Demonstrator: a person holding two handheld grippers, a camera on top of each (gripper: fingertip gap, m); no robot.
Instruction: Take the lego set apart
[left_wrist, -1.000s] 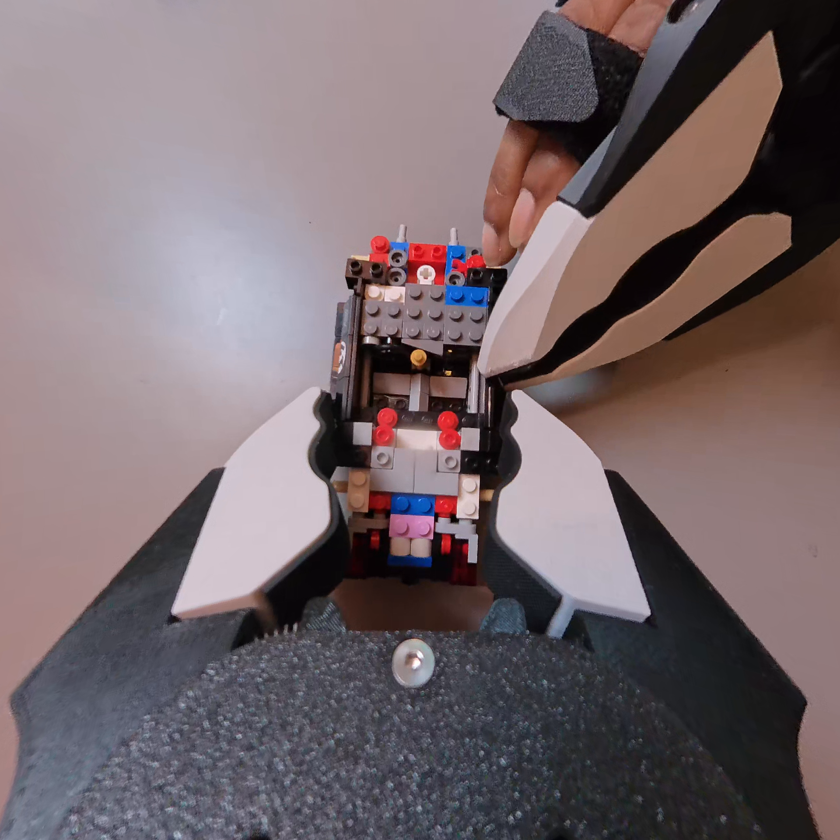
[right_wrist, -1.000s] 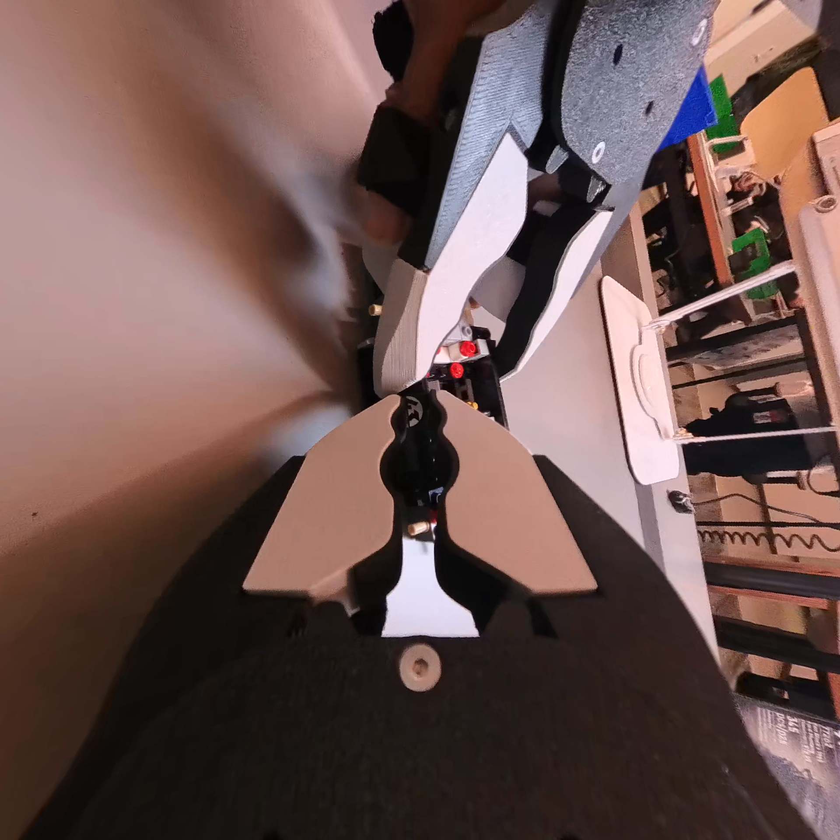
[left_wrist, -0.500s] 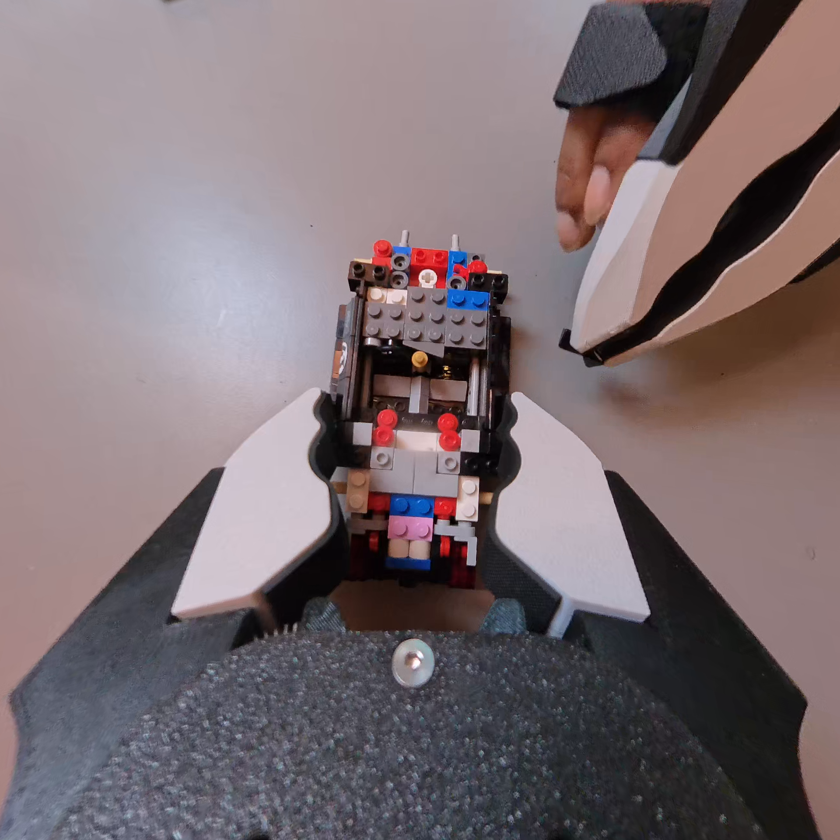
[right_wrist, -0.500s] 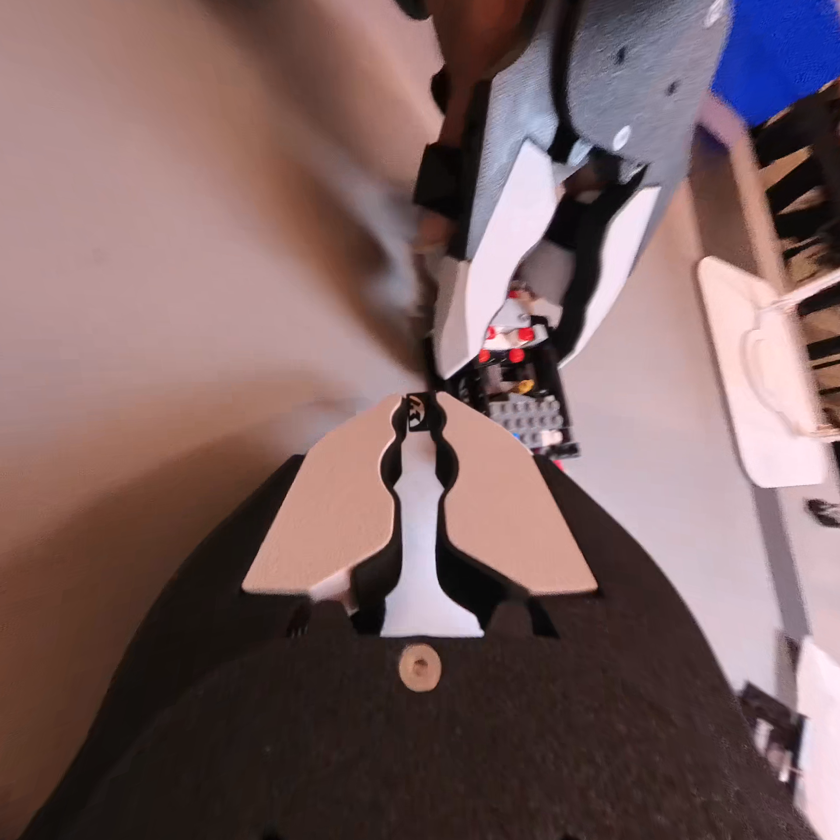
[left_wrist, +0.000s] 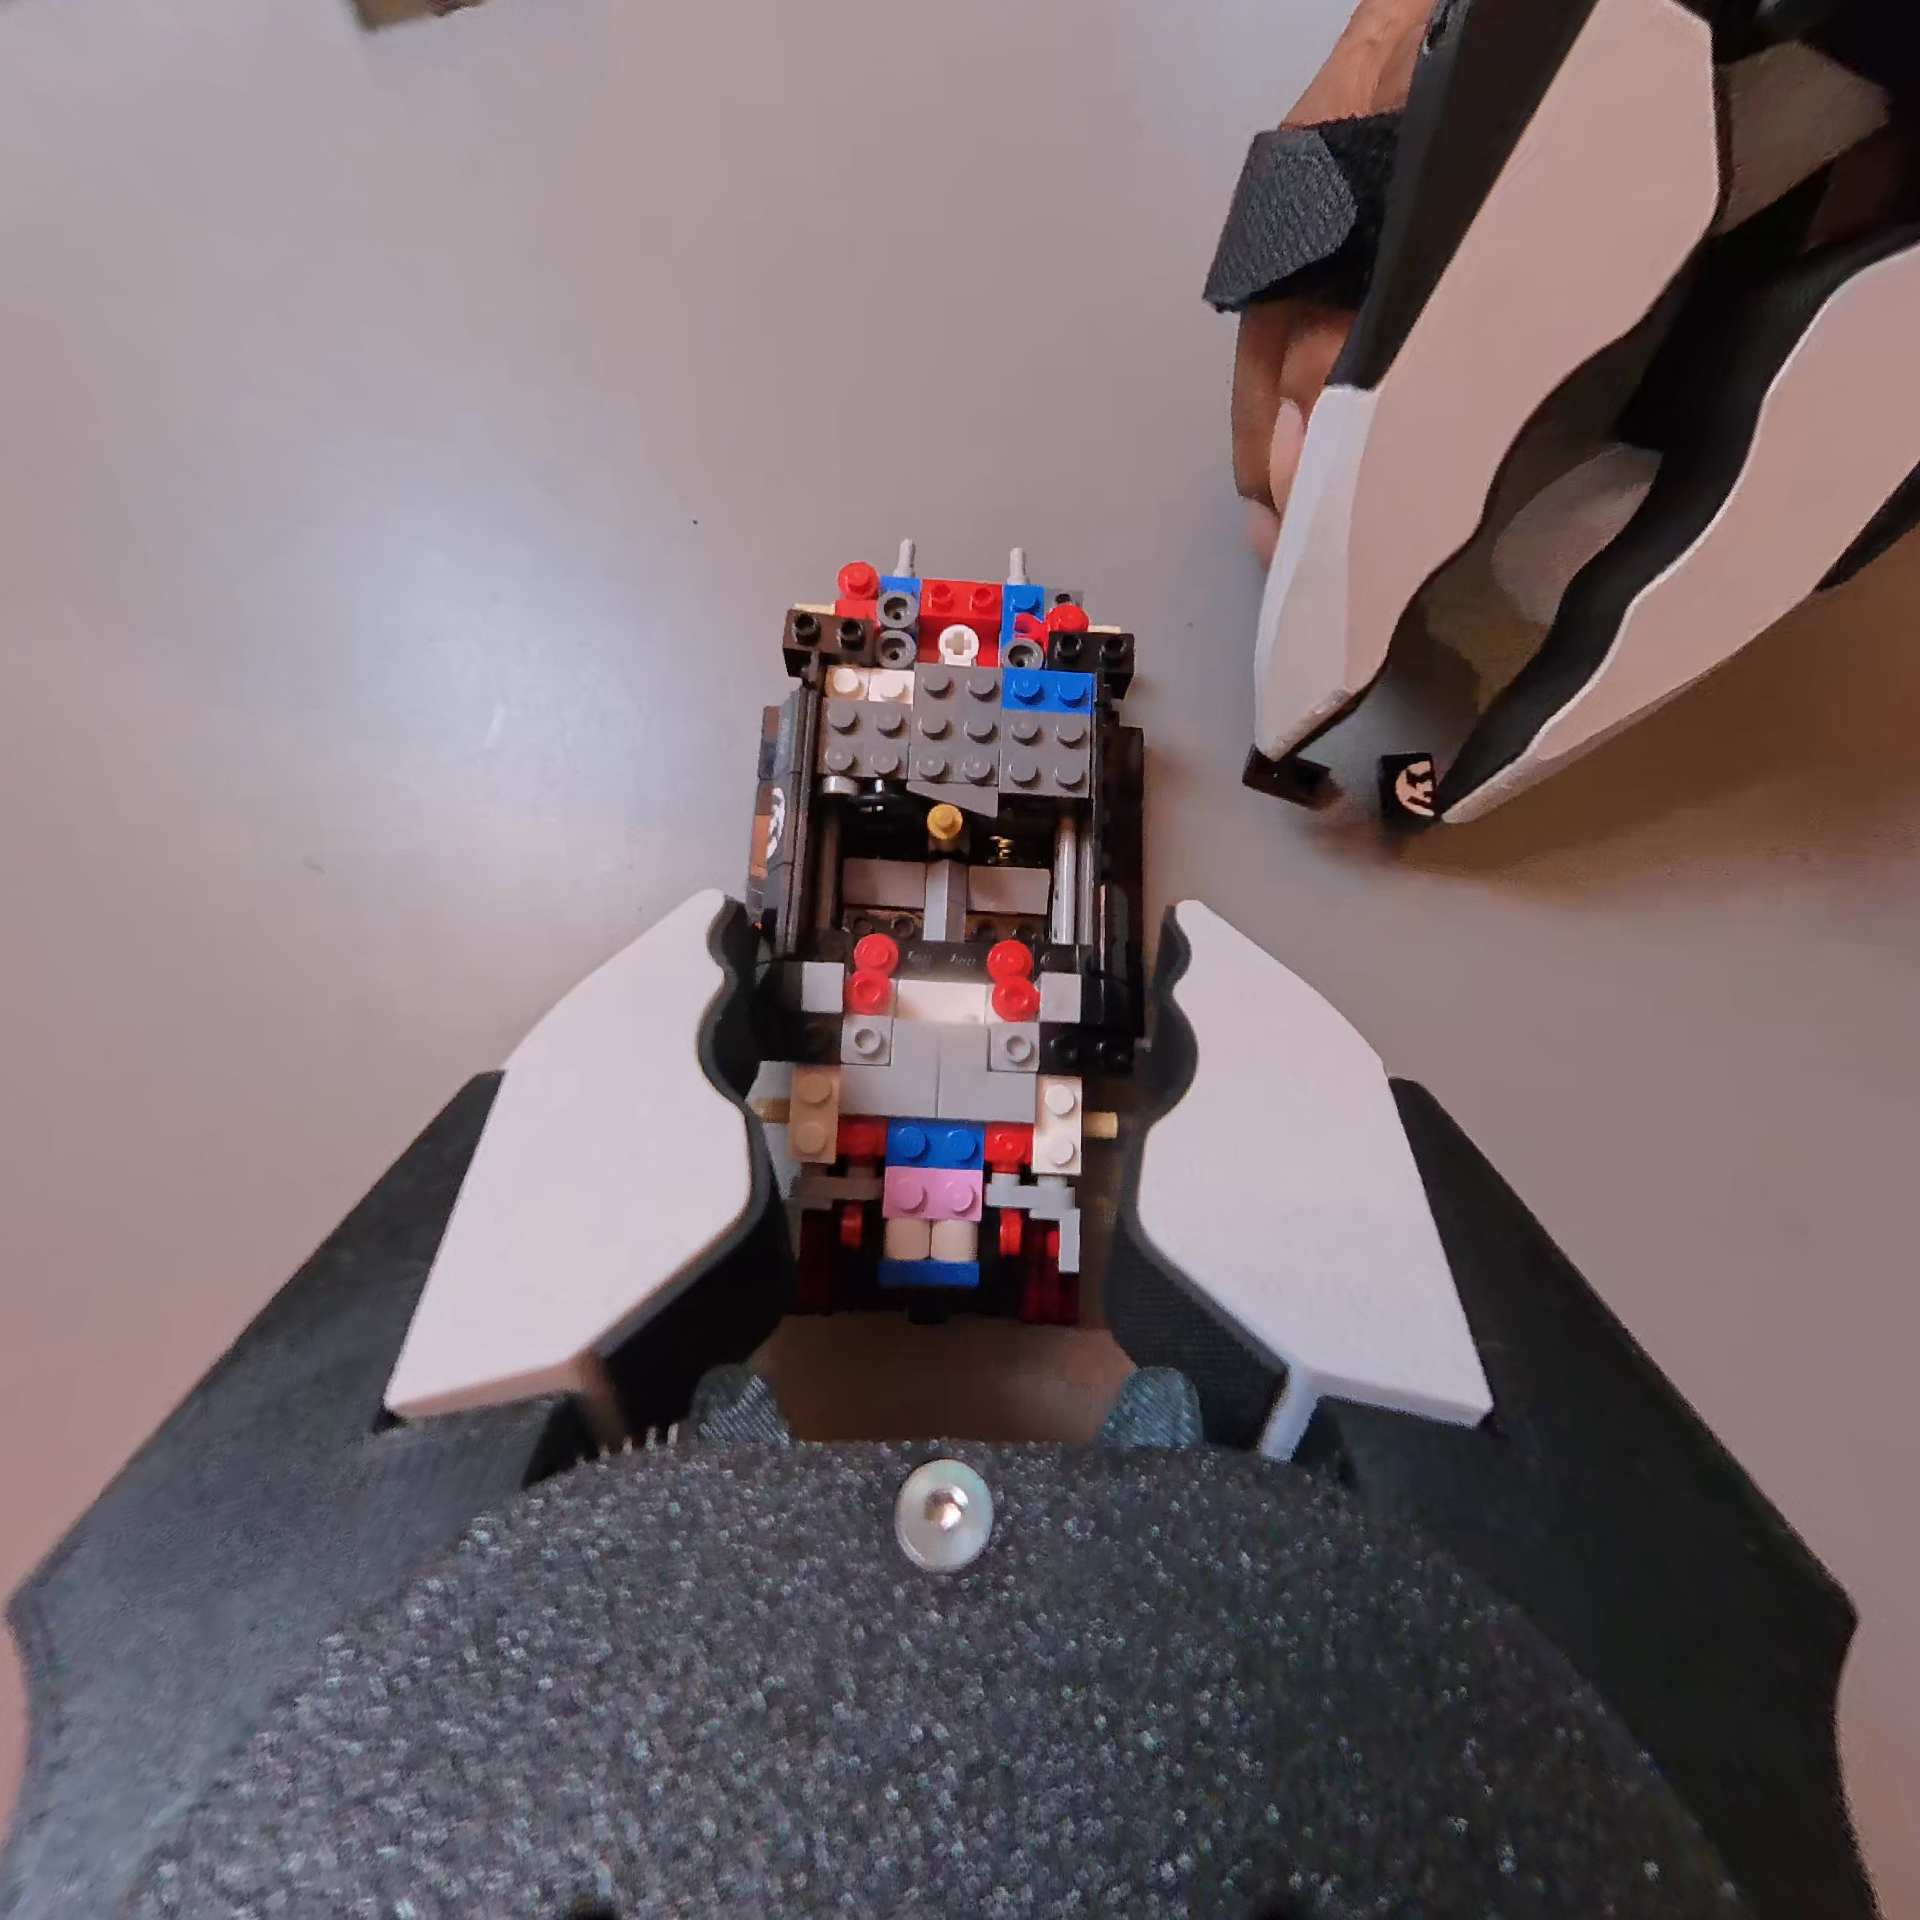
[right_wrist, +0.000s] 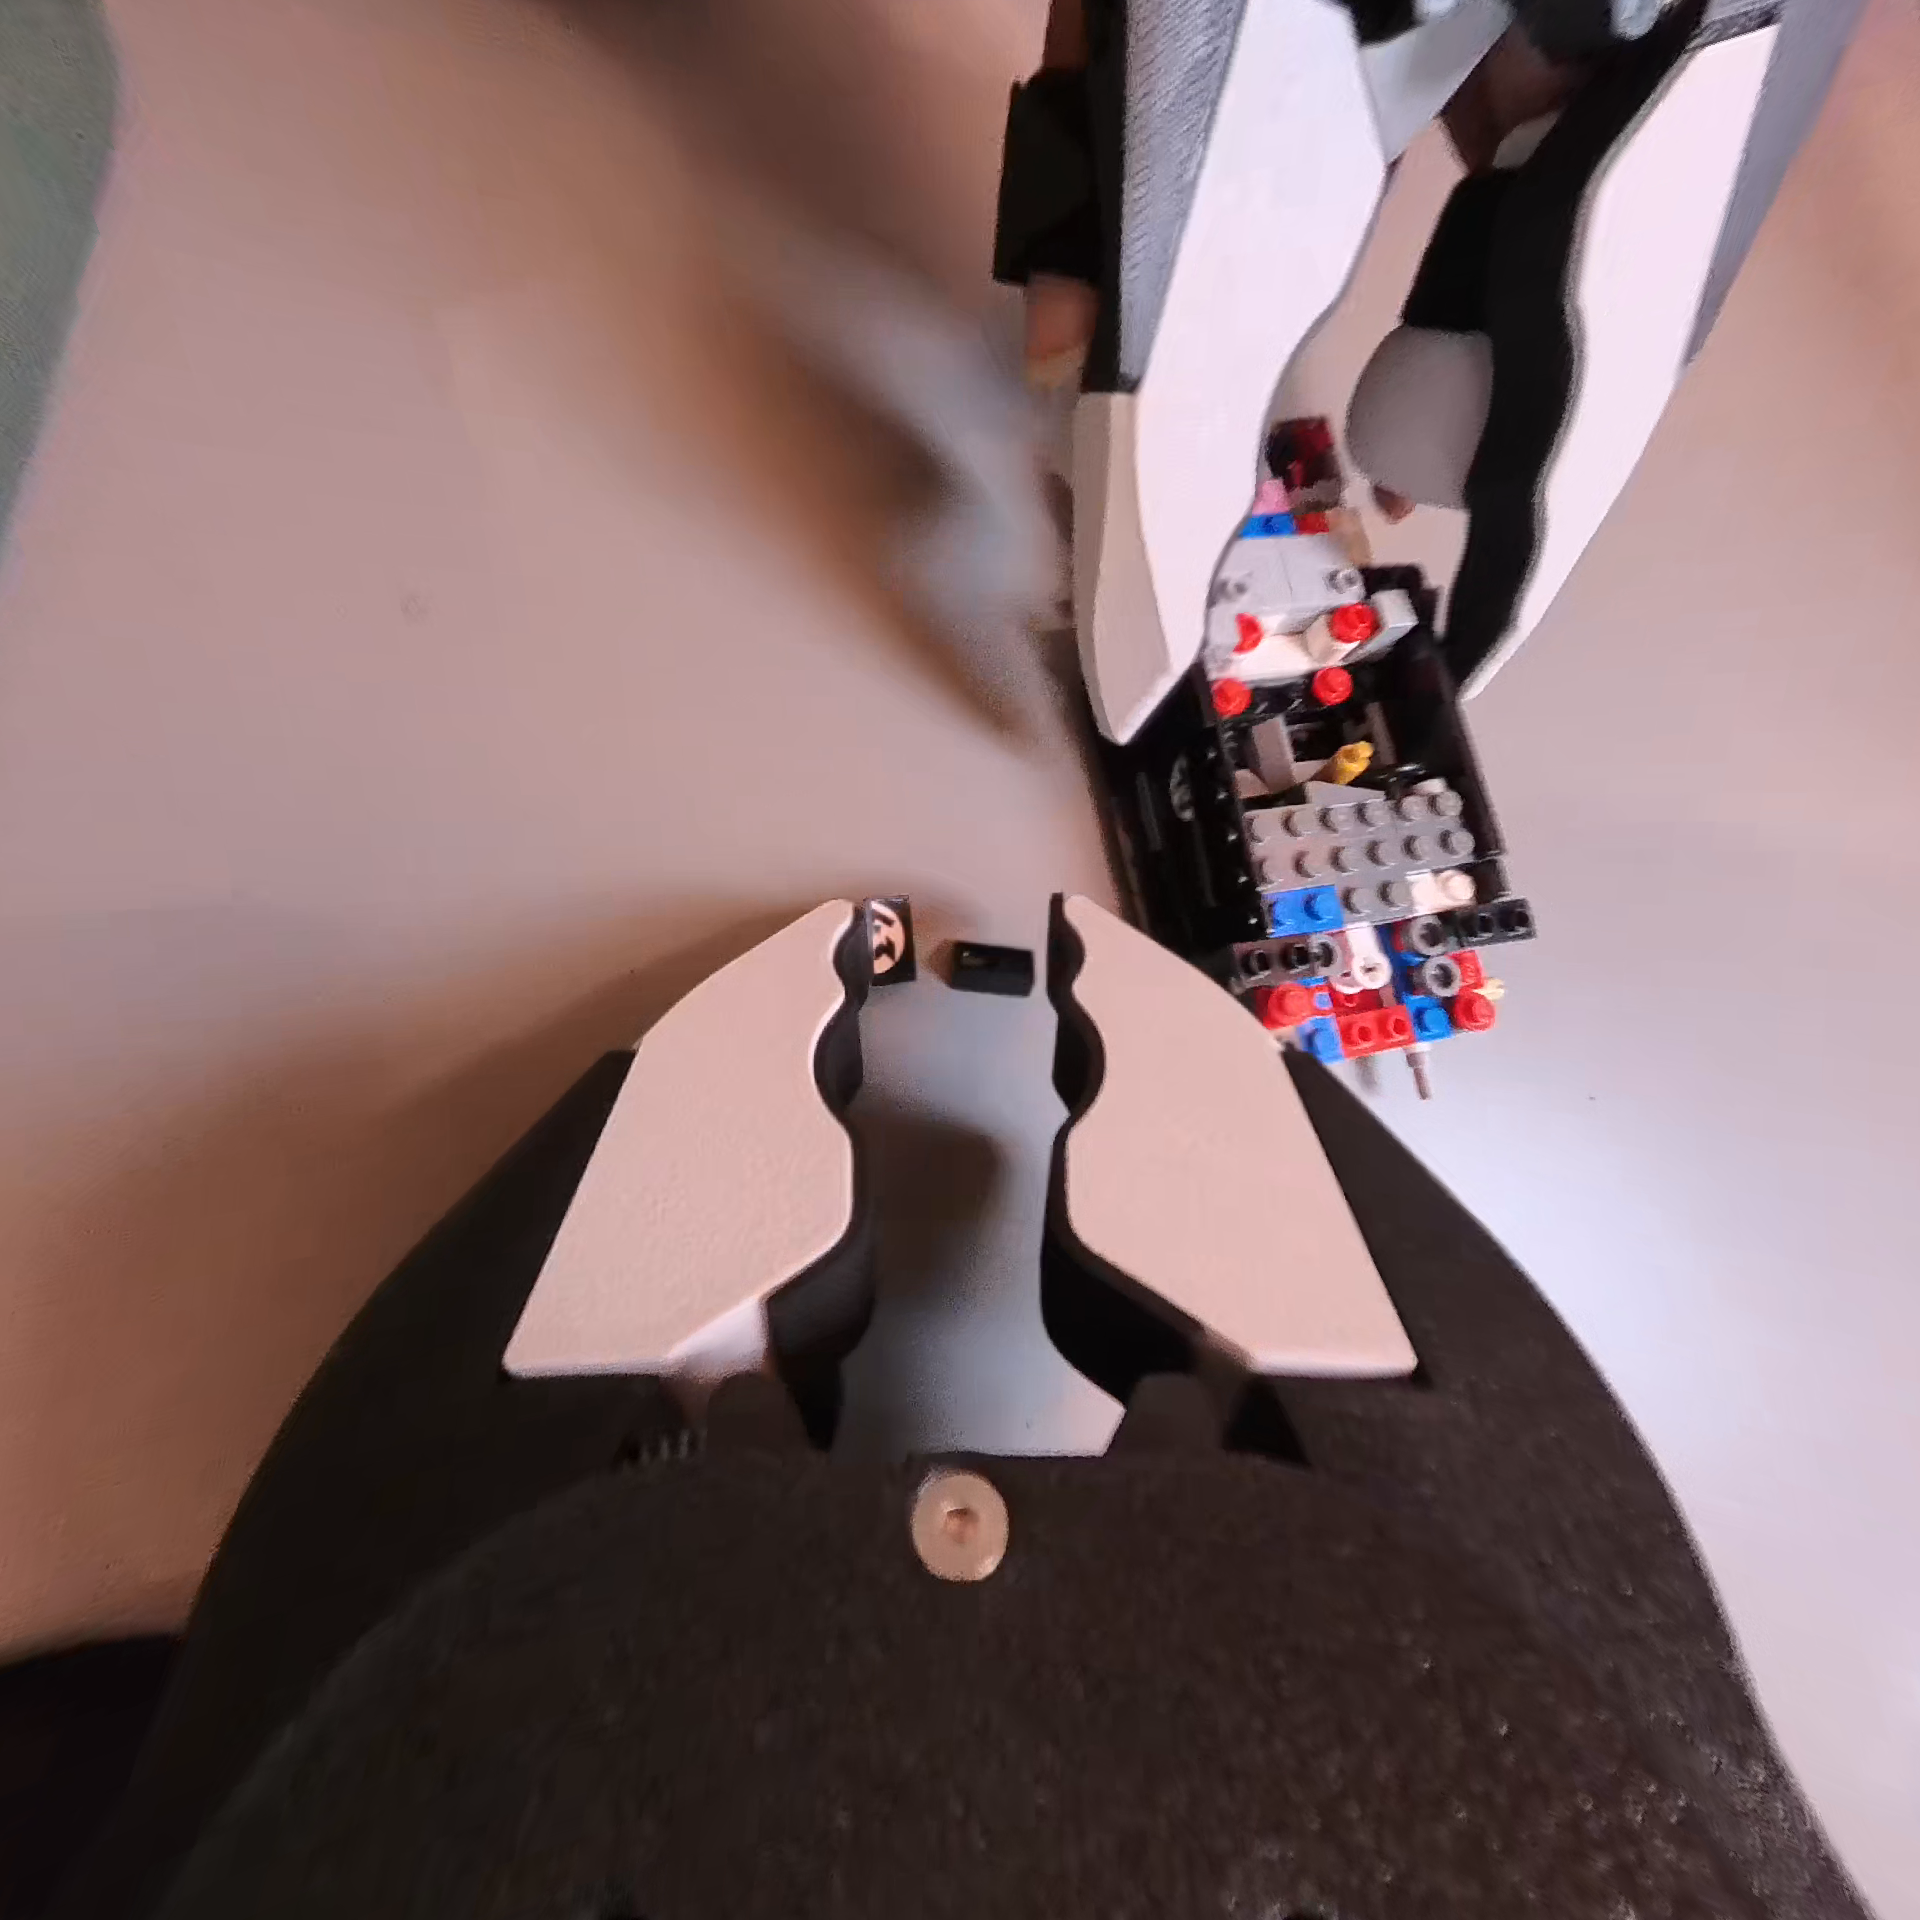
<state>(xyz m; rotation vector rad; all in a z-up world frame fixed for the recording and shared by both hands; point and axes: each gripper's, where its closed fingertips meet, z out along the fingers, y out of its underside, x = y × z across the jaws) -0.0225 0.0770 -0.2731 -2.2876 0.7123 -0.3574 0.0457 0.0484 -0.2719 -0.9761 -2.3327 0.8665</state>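
Note:
The lego set (left_wrist: 951, 831), a small car of black, grey, red and blue bricks, lies on the table. My left gripper (left_wrist: 951, 966) is shut on its near half, one finger on each side. It also shows in the right wrist view (right_wrist: 1351, 831), held by the left gripper (right_wrist: 1299, 665). My right gripper (right_wrist: 956, 930) is open, its tips close to the table just right of the car, and shows in the left wrist view (left_wrist: 1371, 784). Two small loose pieces lie between its tips: a black printed tile (right_wrist: 890, 940) (left_wrist: 1408, 787) and a plain black brick (right_wrist: 992, 966) (left_wrist: 1288, 779).
The table (left_wrist: 416, 520) is plain grey-beige. A person's gloved hand (left_wrist: 1278, 312) holds the right gripper, and another hand (right_wrist: 1049, 312) holds the left one. A small dark object (left_wrist: 400, 10) shows at the far top-left edge. The small dark object (left_wrist: 400, 10) is about equally far from each gripper, around 25 cm.
My right gripper, shut on a small black part at the car's right side, pulled away to the right and opened. Two small black pieces now lie on the table. The left gripper held still.

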